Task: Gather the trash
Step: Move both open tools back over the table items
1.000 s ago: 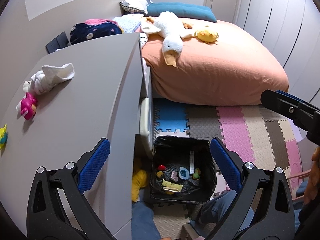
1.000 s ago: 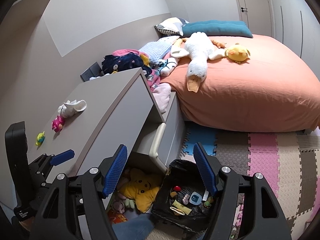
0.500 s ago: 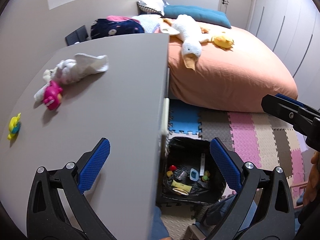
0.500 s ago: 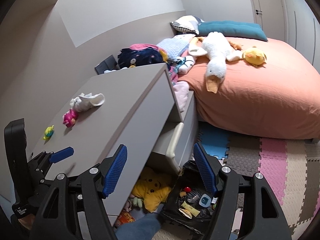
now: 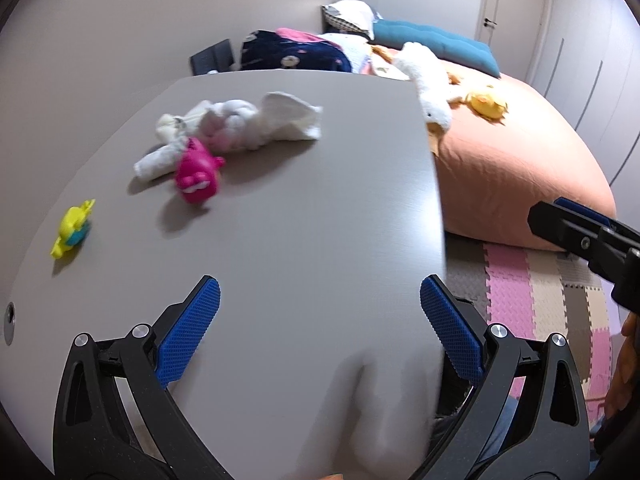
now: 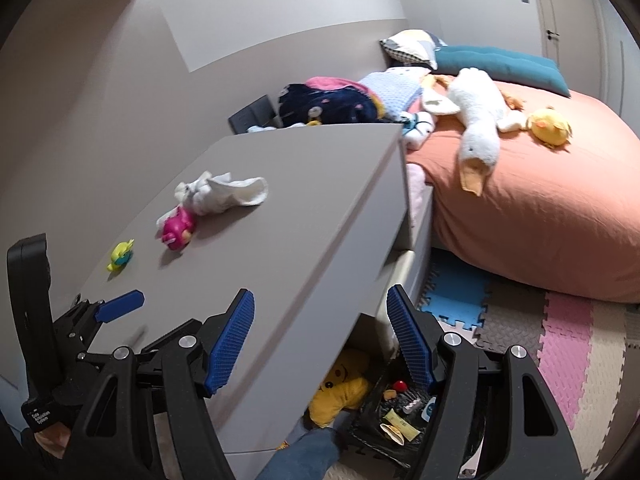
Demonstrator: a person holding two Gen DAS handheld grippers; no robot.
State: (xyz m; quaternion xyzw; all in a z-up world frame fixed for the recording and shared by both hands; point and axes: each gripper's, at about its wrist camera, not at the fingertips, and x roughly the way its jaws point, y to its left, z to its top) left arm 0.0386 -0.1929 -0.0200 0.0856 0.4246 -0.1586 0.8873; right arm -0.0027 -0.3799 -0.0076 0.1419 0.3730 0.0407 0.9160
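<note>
Currently both tools were empty and between pickups, ranging over the grey bench. Far left on it lay a small yellow toy; right of that a pink toy, touching a crumpled white cloth behind it. These looked like the next candidates for trash, though which counts as trash I could not tell. The left hand-held gripper hovered above the near part of the bench, jaws spread wide, nothing between the blue pads. The right hand-held gripper sat to its right at the bench's near edge, jaws likewise apart and empty. Below that edge, on the floor, the black-lined trash bin already held several small scraps, with a yellow plush just left of it under the bench. Farther right were the foam floor mats and the bed with a white goose plush.

Step in hand, by my reading: reaching for the next item. Next move would need the left tool carried far-left toward the cloth or pink toy, lowered so the pads straddle it, then closed.
</note>
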